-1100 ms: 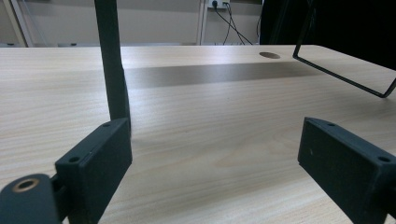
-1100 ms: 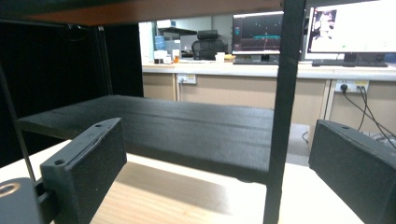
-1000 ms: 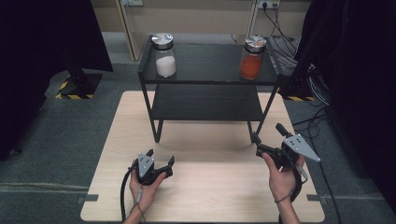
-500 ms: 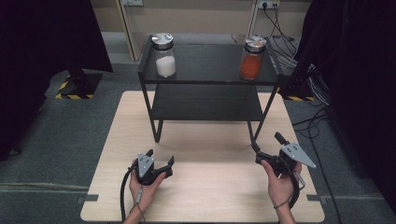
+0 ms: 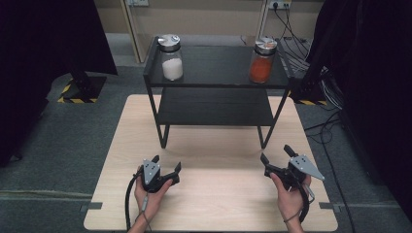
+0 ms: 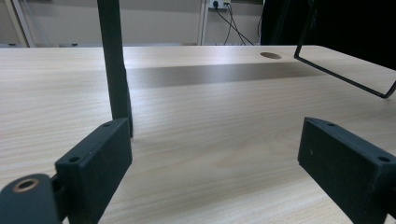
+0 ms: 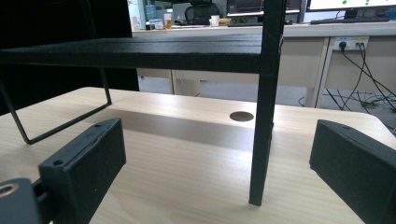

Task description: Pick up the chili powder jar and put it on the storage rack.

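High view: jar (image 5: 171,64) contents unclear; rack (image 5: 214,85) legs partly hidden.

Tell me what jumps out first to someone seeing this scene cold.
The black two-tier shelf at the far end of the wooden table draws the eye, with two steel-lidded jars on its top tier: the white-powder jar at the left corner, the orange-powder jar at the right. Nearer the camera, the left gripper and right gripper sit low over the tabletop, both with jaws open and nothing between them.
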A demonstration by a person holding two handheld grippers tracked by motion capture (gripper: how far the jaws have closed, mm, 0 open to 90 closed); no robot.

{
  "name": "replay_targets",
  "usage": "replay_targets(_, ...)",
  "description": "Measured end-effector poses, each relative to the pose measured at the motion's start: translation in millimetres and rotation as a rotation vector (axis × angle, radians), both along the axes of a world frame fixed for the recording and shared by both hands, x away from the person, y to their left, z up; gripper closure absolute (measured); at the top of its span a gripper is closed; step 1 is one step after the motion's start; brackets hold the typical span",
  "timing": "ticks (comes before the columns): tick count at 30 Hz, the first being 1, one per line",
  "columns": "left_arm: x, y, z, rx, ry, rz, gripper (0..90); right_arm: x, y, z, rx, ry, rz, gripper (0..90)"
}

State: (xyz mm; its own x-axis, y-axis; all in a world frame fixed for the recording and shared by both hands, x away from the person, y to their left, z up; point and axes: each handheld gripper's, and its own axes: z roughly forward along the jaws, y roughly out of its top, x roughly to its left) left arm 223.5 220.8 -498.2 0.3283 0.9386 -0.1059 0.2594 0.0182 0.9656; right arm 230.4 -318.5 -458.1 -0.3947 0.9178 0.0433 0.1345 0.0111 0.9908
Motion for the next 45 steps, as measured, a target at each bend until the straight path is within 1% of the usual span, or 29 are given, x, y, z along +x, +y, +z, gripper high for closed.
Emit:
replay_targets(9, 0.1, 0.2, 0.1, -0.001, 0.001, 0.001, 9.4, -1.2, 0.5, -7.5, -0.005, 0.017, 0.002, 3.8)
replay_targets(13, 0.0, 0.1, 0.0, -0.001, 0.001, 0.002, 9.4, -5.7, 2.3, -12.3, -0.011, -0.01, -0.001, 3.9)
replay_targets(19, -0.2, 0.0, -0.2, -0.002, -0.001, 0.002, 9.4, -5.6, 2.9, -13.7, -0.017, 0.006, 0.006, 3.9)
replay_targets(33, 0.0, -0.1, 0.1, 0.002, 0.0, 0.001, 9.4, -7.7, 3.6, -23.0, -0.034, 0.049, 0.01, 3.8)
replay_targets(45, 0.0, -0.1, 0.1, 0.002, 0.0, 0.001, 9.4, -9.7, 3.3, -25.8, -0.051, 0.065, 0.013, 3.8)
